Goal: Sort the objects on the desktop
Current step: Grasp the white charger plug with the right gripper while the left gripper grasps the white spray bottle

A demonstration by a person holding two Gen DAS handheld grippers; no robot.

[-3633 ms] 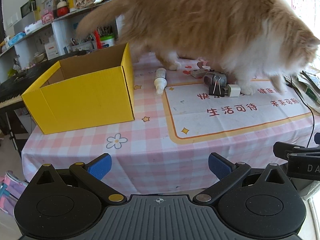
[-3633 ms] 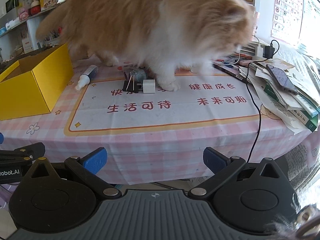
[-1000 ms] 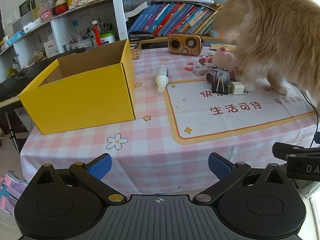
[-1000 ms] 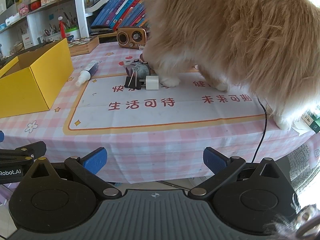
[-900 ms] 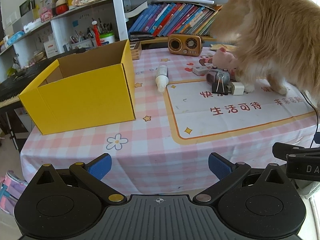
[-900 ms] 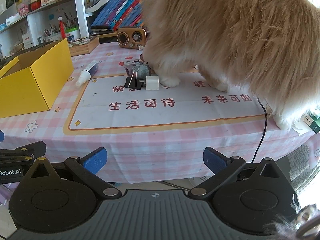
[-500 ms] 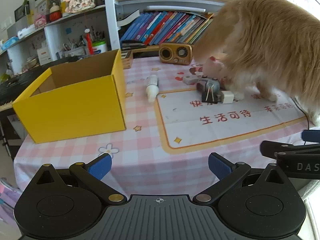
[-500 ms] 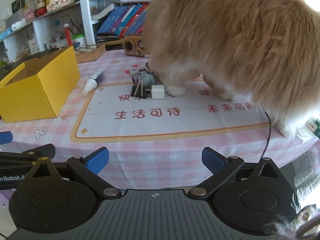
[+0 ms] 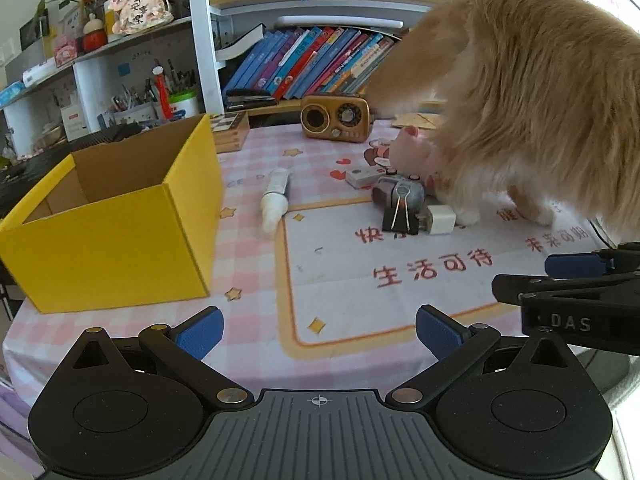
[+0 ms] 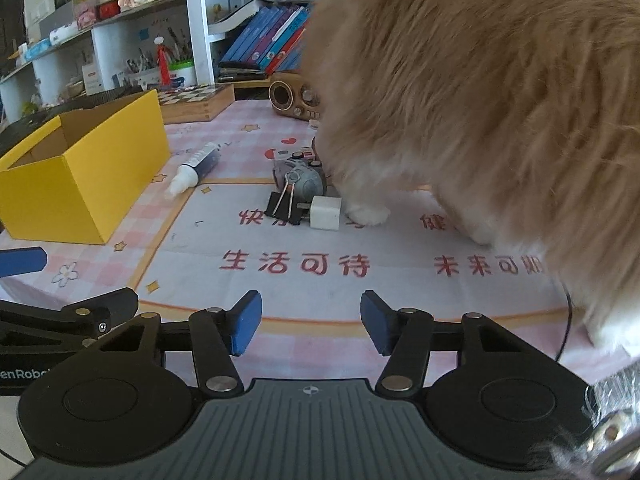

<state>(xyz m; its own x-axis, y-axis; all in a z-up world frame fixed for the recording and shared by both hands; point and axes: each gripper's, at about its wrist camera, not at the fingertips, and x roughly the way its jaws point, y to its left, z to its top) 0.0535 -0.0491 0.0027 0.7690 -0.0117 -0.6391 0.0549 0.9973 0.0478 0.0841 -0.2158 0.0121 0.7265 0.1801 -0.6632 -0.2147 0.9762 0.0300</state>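
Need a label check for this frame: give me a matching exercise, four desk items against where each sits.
Things:
1. yellow box
2. glue bottle
3. binder clip
4. radio

Places:
A. at the back, in front of the bookshelf
B. lying between the box and the mat's orange border
C. far left of the table, open top
D. on the mat, beside the white charger

Pairs: 1-C, 2-B, 3-D, 4-A
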